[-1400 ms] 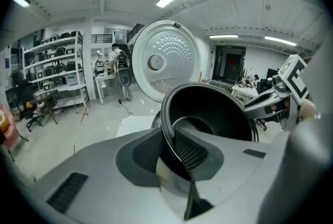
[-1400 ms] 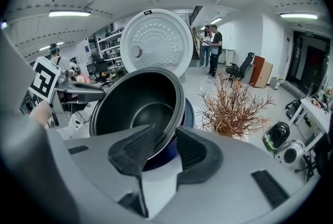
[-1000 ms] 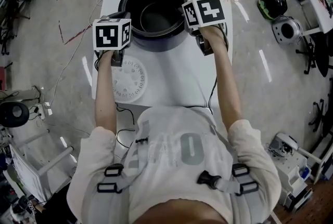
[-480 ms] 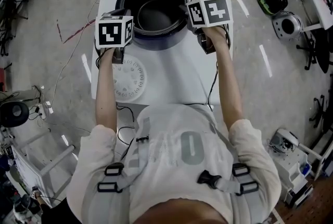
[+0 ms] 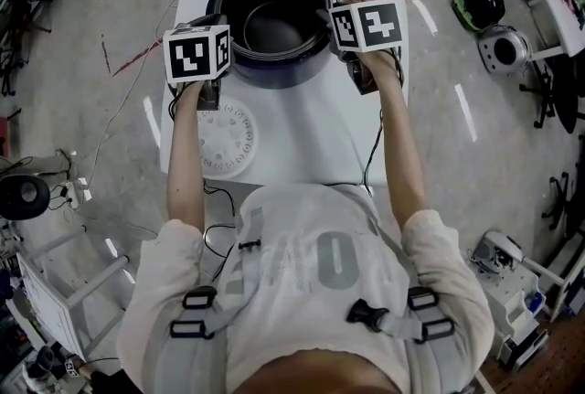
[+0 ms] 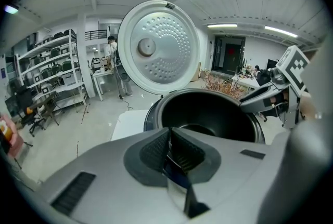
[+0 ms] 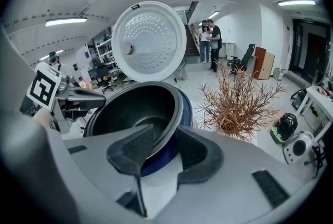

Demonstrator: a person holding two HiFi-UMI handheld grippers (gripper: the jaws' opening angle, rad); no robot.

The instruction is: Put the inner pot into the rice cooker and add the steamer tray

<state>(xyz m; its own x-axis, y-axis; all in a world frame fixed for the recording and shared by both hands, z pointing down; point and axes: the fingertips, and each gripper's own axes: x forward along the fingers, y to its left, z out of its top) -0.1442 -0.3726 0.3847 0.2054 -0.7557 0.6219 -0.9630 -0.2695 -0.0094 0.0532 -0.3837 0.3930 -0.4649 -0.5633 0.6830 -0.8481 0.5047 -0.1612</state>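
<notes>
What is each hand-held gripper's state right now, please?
Left hand-held gripper: closed, nothing visibly held.
Right hand-held gripper: open, just opening, astride rim of inner pot.

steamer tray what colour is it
White steamer tray, ringed with small holes; shows best in the head view.

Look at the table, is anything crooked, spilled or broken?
Nothing stands out. The dark round inner pot sits in the dark blue rice cooker, whose round silver lid stands open. The white round perforated steamer tray lies flat on the white table. No spill or damage shows.
</notes>
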